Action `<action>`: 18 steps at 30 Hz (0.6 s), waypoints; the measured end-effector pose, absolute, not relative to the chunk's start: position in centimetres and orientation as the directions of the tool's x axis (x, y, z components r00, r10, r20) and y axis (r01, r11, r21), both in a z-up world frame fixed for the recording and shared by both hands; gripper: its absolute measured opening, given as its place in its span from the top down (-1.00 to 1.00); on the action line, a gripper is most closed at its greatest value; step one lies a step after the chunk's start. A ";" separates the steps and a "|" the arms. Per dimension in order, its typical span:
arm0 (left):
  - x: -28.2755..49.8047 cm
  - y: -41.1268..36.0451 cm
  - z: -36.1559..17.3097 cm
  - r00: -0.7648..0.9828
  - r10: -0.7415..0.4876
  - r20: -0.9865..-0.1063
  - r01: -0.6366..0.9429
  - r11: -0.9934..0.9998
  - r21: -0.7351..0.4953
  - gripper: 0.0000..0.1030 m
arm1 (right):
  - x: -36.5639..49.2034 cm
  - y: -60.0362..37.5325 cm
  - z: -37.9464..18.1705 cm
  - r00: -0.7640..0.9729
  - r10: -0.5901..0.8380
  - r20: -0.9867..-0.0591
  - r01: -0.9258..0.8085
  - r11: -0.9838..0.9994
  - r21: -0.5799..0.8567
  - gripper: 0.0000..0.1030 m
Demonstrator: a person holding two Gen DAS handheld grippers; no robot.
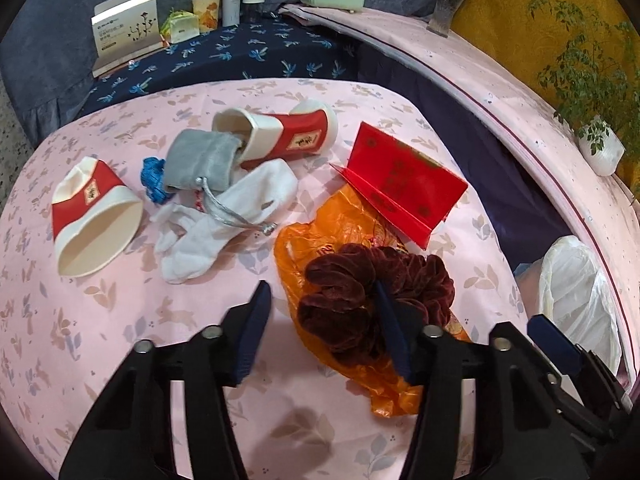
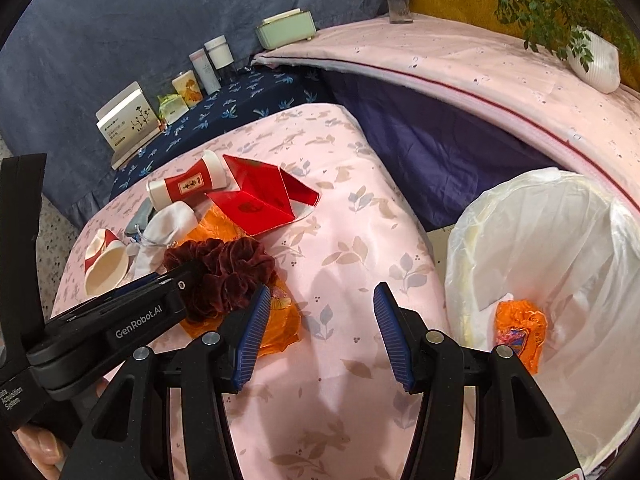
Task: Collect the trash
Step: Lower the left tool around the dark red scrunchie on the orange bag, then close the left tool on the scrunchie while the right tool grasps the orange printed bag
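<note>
A crumpled orange plastic bag [image 1: 320,236] lies on the pink tablecloth [image 1: 120,320] with a maroon velvet scrunchie [image 1: 420,276] on top of it. My left gripper [image 1: 320,286] hangs over them, open. Its right finger overlaps the scrunchie, and its left finger is over bare cloth. In the right wrist view the left gripper [image 2: 188,270] reaches the scrunchie [image 2: 232,264] from the left. My right gripper [image 2: 323,288] is open over bare cloth, with nothing between its fingers. The white-lined bin [image 2: 560,240] to its right holds an orange wrapper [image 2: 520,332].
Farther back lie two red-and-white paper cups [image 1: 92,220] [image 1: 288,132], a white sock [image 1: 224,216], a grey drawstring pouch [image 1: 200,160], a blue scrap [image 1: 152,178] and a red folded card [image 1: 404,180]. Boxes and bottles [image 1: 232,0] line the dark blue cloth behind.
</note>
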State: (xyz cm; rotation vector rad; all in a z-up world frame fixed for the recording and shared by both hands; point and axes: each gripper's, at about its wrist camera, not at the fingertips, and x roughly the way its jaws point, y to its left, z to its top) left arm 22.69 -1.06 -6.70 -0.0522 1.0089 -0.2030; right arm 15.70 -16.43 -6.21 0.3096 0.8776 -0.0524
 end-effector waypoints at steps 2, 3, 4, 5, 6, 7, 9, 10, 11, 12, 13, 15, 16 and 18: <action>22.7 -1.0 -7.1 0.501 -0.207 -0.840 0.153 0.977 -0.150 0.48 | 16.1 -16.2 -6.7 0.631 0.090 -0.770 0.165 0.955 0.246 -0.03; 22.7 -0.9 -7.1 0.503 -0.212 -0.838 0.154 0.976 -0.155 0.49 | 16.2 -16.0 -7.0 0.626 0.096 -0.774 0.160 0.956 0.247 -0.03; 22.5 -0.9 -7.1 0.507 -0.213 -0.835 0.157 0.976 -0.154 0.57 | 16.4 -15.8 -7.3 0.621 0.099 -0.778 0.157 0.956 0.247 -0.03; 22.3 -0.8 -7.1 0.513 -0.212 -0.832 0.159 0.976 -0.150 0.59 | 16.5 -15.6 -7.5 0.617 0.102 -0.780 0.155 0.956 0.248 -0.03; 22.2 -0.7 -7.0 0.516 -0.213 -0.830 0.162 0.975 -0.150 0.60 | 16.6 -15.4 -7.8 0.613 0.107 -0.783 0.152 0.956 0.250 0.02; 22.1 -0.6 -6.9 0.518 -0.215 -0.828 0.163 0.975 -0.151 0.62 | 16.7 -15.2 -8.0 0.608 0.118 -0.785 0.146 0.955 0.256 0.04; 21.8 -0.1 -6.9 0.522 -0.217 -0.825 0.160 0.975 -0.155 0.62 | 16.9 -14.8 -8.4 0.601 0.132 -0.788 0.138 0.954 0.265 0.09; 21.8 0.1 -6.9 0.521 -0.216 -0.826 0.155 0.975 -0.157 0.62 | 17.0 -14.5 -8.5 0.599 0.139 -0.789 0.132 0.954 0.268 0.15; 21.7 0.4 -7.0 0.519 -0.215 -0.827 0.149 0.976 -0.160 0.62 | 17.1 -14.2 -8.6 0.597 0.144 -0.789 0.125 0.955 0.269 0.18; 21.7 0.7 -7.1 0.516 -0.214 -0.829 0.144 0.976 -0.162 0.62 | 17.1 -13.9 -8.6 0.595 0.149 -0.790 0.118 0.956 0.269 0.24; 21.6 1.0 -7.2 0.514 -0.211 -0.831 0.137 0.977 -0.164 0.62 | 17.2 -13.6 -8.7 0.594 0.154 -0.790 0.110 0.957 0.269 0.31; 21.5 1.5 -7.5 0.508 -0.210 -0.835 0.123 0.978 -0.170 0.62 | 17.3 -12.9 -8.7 0.588 0.166 -0.791 0.094 0.958 0.271 0.40; 21.5 1.7 -7.7 0.506 -0.209 -0.837 0.119 0.978 -0.172 0.62 | 17.4 -12.6 -8.8 0.587 0.171 -0.792 0.089 0.958 0.272 0.50; 21.3 2.0 -7.8 0.507 -0.202 -0.838 0.113 0.979 -0.168 0.63 | 17.3 -12.0 -8.9 0.583 0.176 -0.793 0.079 0.959 0.271 0.53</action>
